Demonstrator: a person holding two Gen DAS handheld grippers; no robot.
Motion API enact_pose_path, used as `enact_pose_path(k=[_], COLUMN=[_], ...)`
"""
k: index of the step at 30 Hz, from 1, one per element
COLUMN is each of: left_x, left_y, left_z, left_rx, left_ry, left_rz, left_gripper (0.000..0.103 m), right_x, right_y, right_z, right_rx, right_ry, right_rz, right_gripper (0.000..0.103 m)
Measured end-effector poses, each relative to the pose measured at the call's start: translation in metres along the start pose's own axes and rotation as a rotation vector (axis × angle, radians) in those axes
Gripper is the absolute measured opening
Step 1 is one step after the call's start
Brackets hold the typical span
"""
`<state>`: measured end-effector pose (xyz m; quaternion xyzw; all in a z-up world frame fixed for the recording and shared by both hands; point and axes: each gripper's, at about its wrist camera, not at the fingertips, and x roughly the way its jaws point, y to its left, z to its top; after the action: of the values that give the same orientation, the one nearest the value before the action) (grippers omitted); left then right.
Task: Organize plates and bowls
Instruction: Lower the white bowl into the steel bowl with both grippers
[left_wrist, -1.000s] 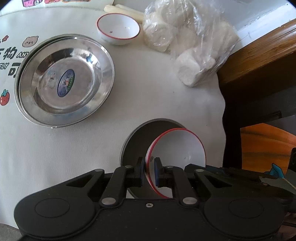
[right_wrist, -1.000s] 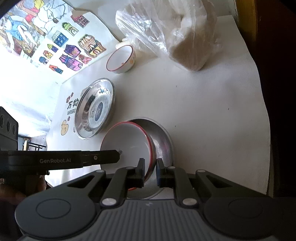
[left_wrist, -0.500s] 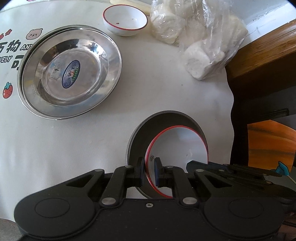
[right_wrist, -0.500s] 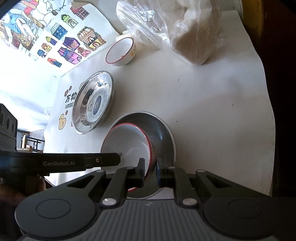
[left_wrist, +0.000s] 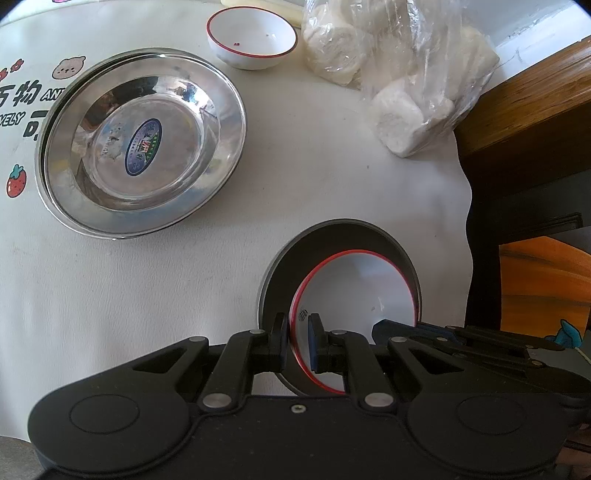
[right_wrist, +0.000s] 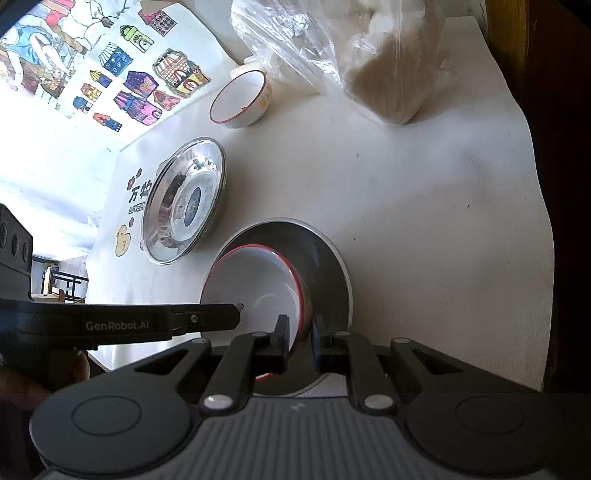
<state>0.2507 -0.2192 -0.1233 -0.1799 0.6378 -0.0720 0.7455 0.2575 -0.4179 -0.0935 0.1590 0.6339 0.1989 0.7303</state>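
A white bowl with a red rim (left_wrist: 360, 291) (right_wrist: 255, 280) is held just above, or on, a steel plate (left_wrist: 295, 266) (right_wrist: 328, 266) near the table's front right. My left gripper (left_wrist: 297, 341) is shut on the bowl's left rim. My right gripper (right_wrist: 298, 341) is shut on its right rim. A second red-rimmed white bowl (left_wrist: 252, 38) (right_wrist: 240, 98) stands at the far side. A stack of shiny steel plates (left_wrist: 142, 146) (right_wrist: 186, 205) lies to the left.
A plastic bag of white buns (left_wrist: 391, 62) (right_wrist: 354, 48) lies at the far right. The white tablecloth (left_wrist: 314, 184) ends at the right edge, beside dark wooden furniture (left_wrist: 524, 107). A colourful drawing (right_wrist: 92, 55) hangs on the wall.
Both grippers have carried the bowl a little forward and lower over the steel plate. The far bowl and plate stack appear nearer in both views.
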Motion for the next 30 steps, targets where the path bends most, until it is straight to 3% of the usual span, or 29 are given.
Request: enact_pose_path(k=[30], left_x=[0.0079], left_y=[-0.0017], left_z=[0.0073], left_rx=[0.02], left_ry=[0.032], left_rz=[0.027], left_gripper=[0.012], right_x=[0.009], right_y=[-0.0046], right_z=[0.0033], right_rx=[0.016], right_ry=[0.009], right_rz=[-0.001], right_gripper=[0.015])
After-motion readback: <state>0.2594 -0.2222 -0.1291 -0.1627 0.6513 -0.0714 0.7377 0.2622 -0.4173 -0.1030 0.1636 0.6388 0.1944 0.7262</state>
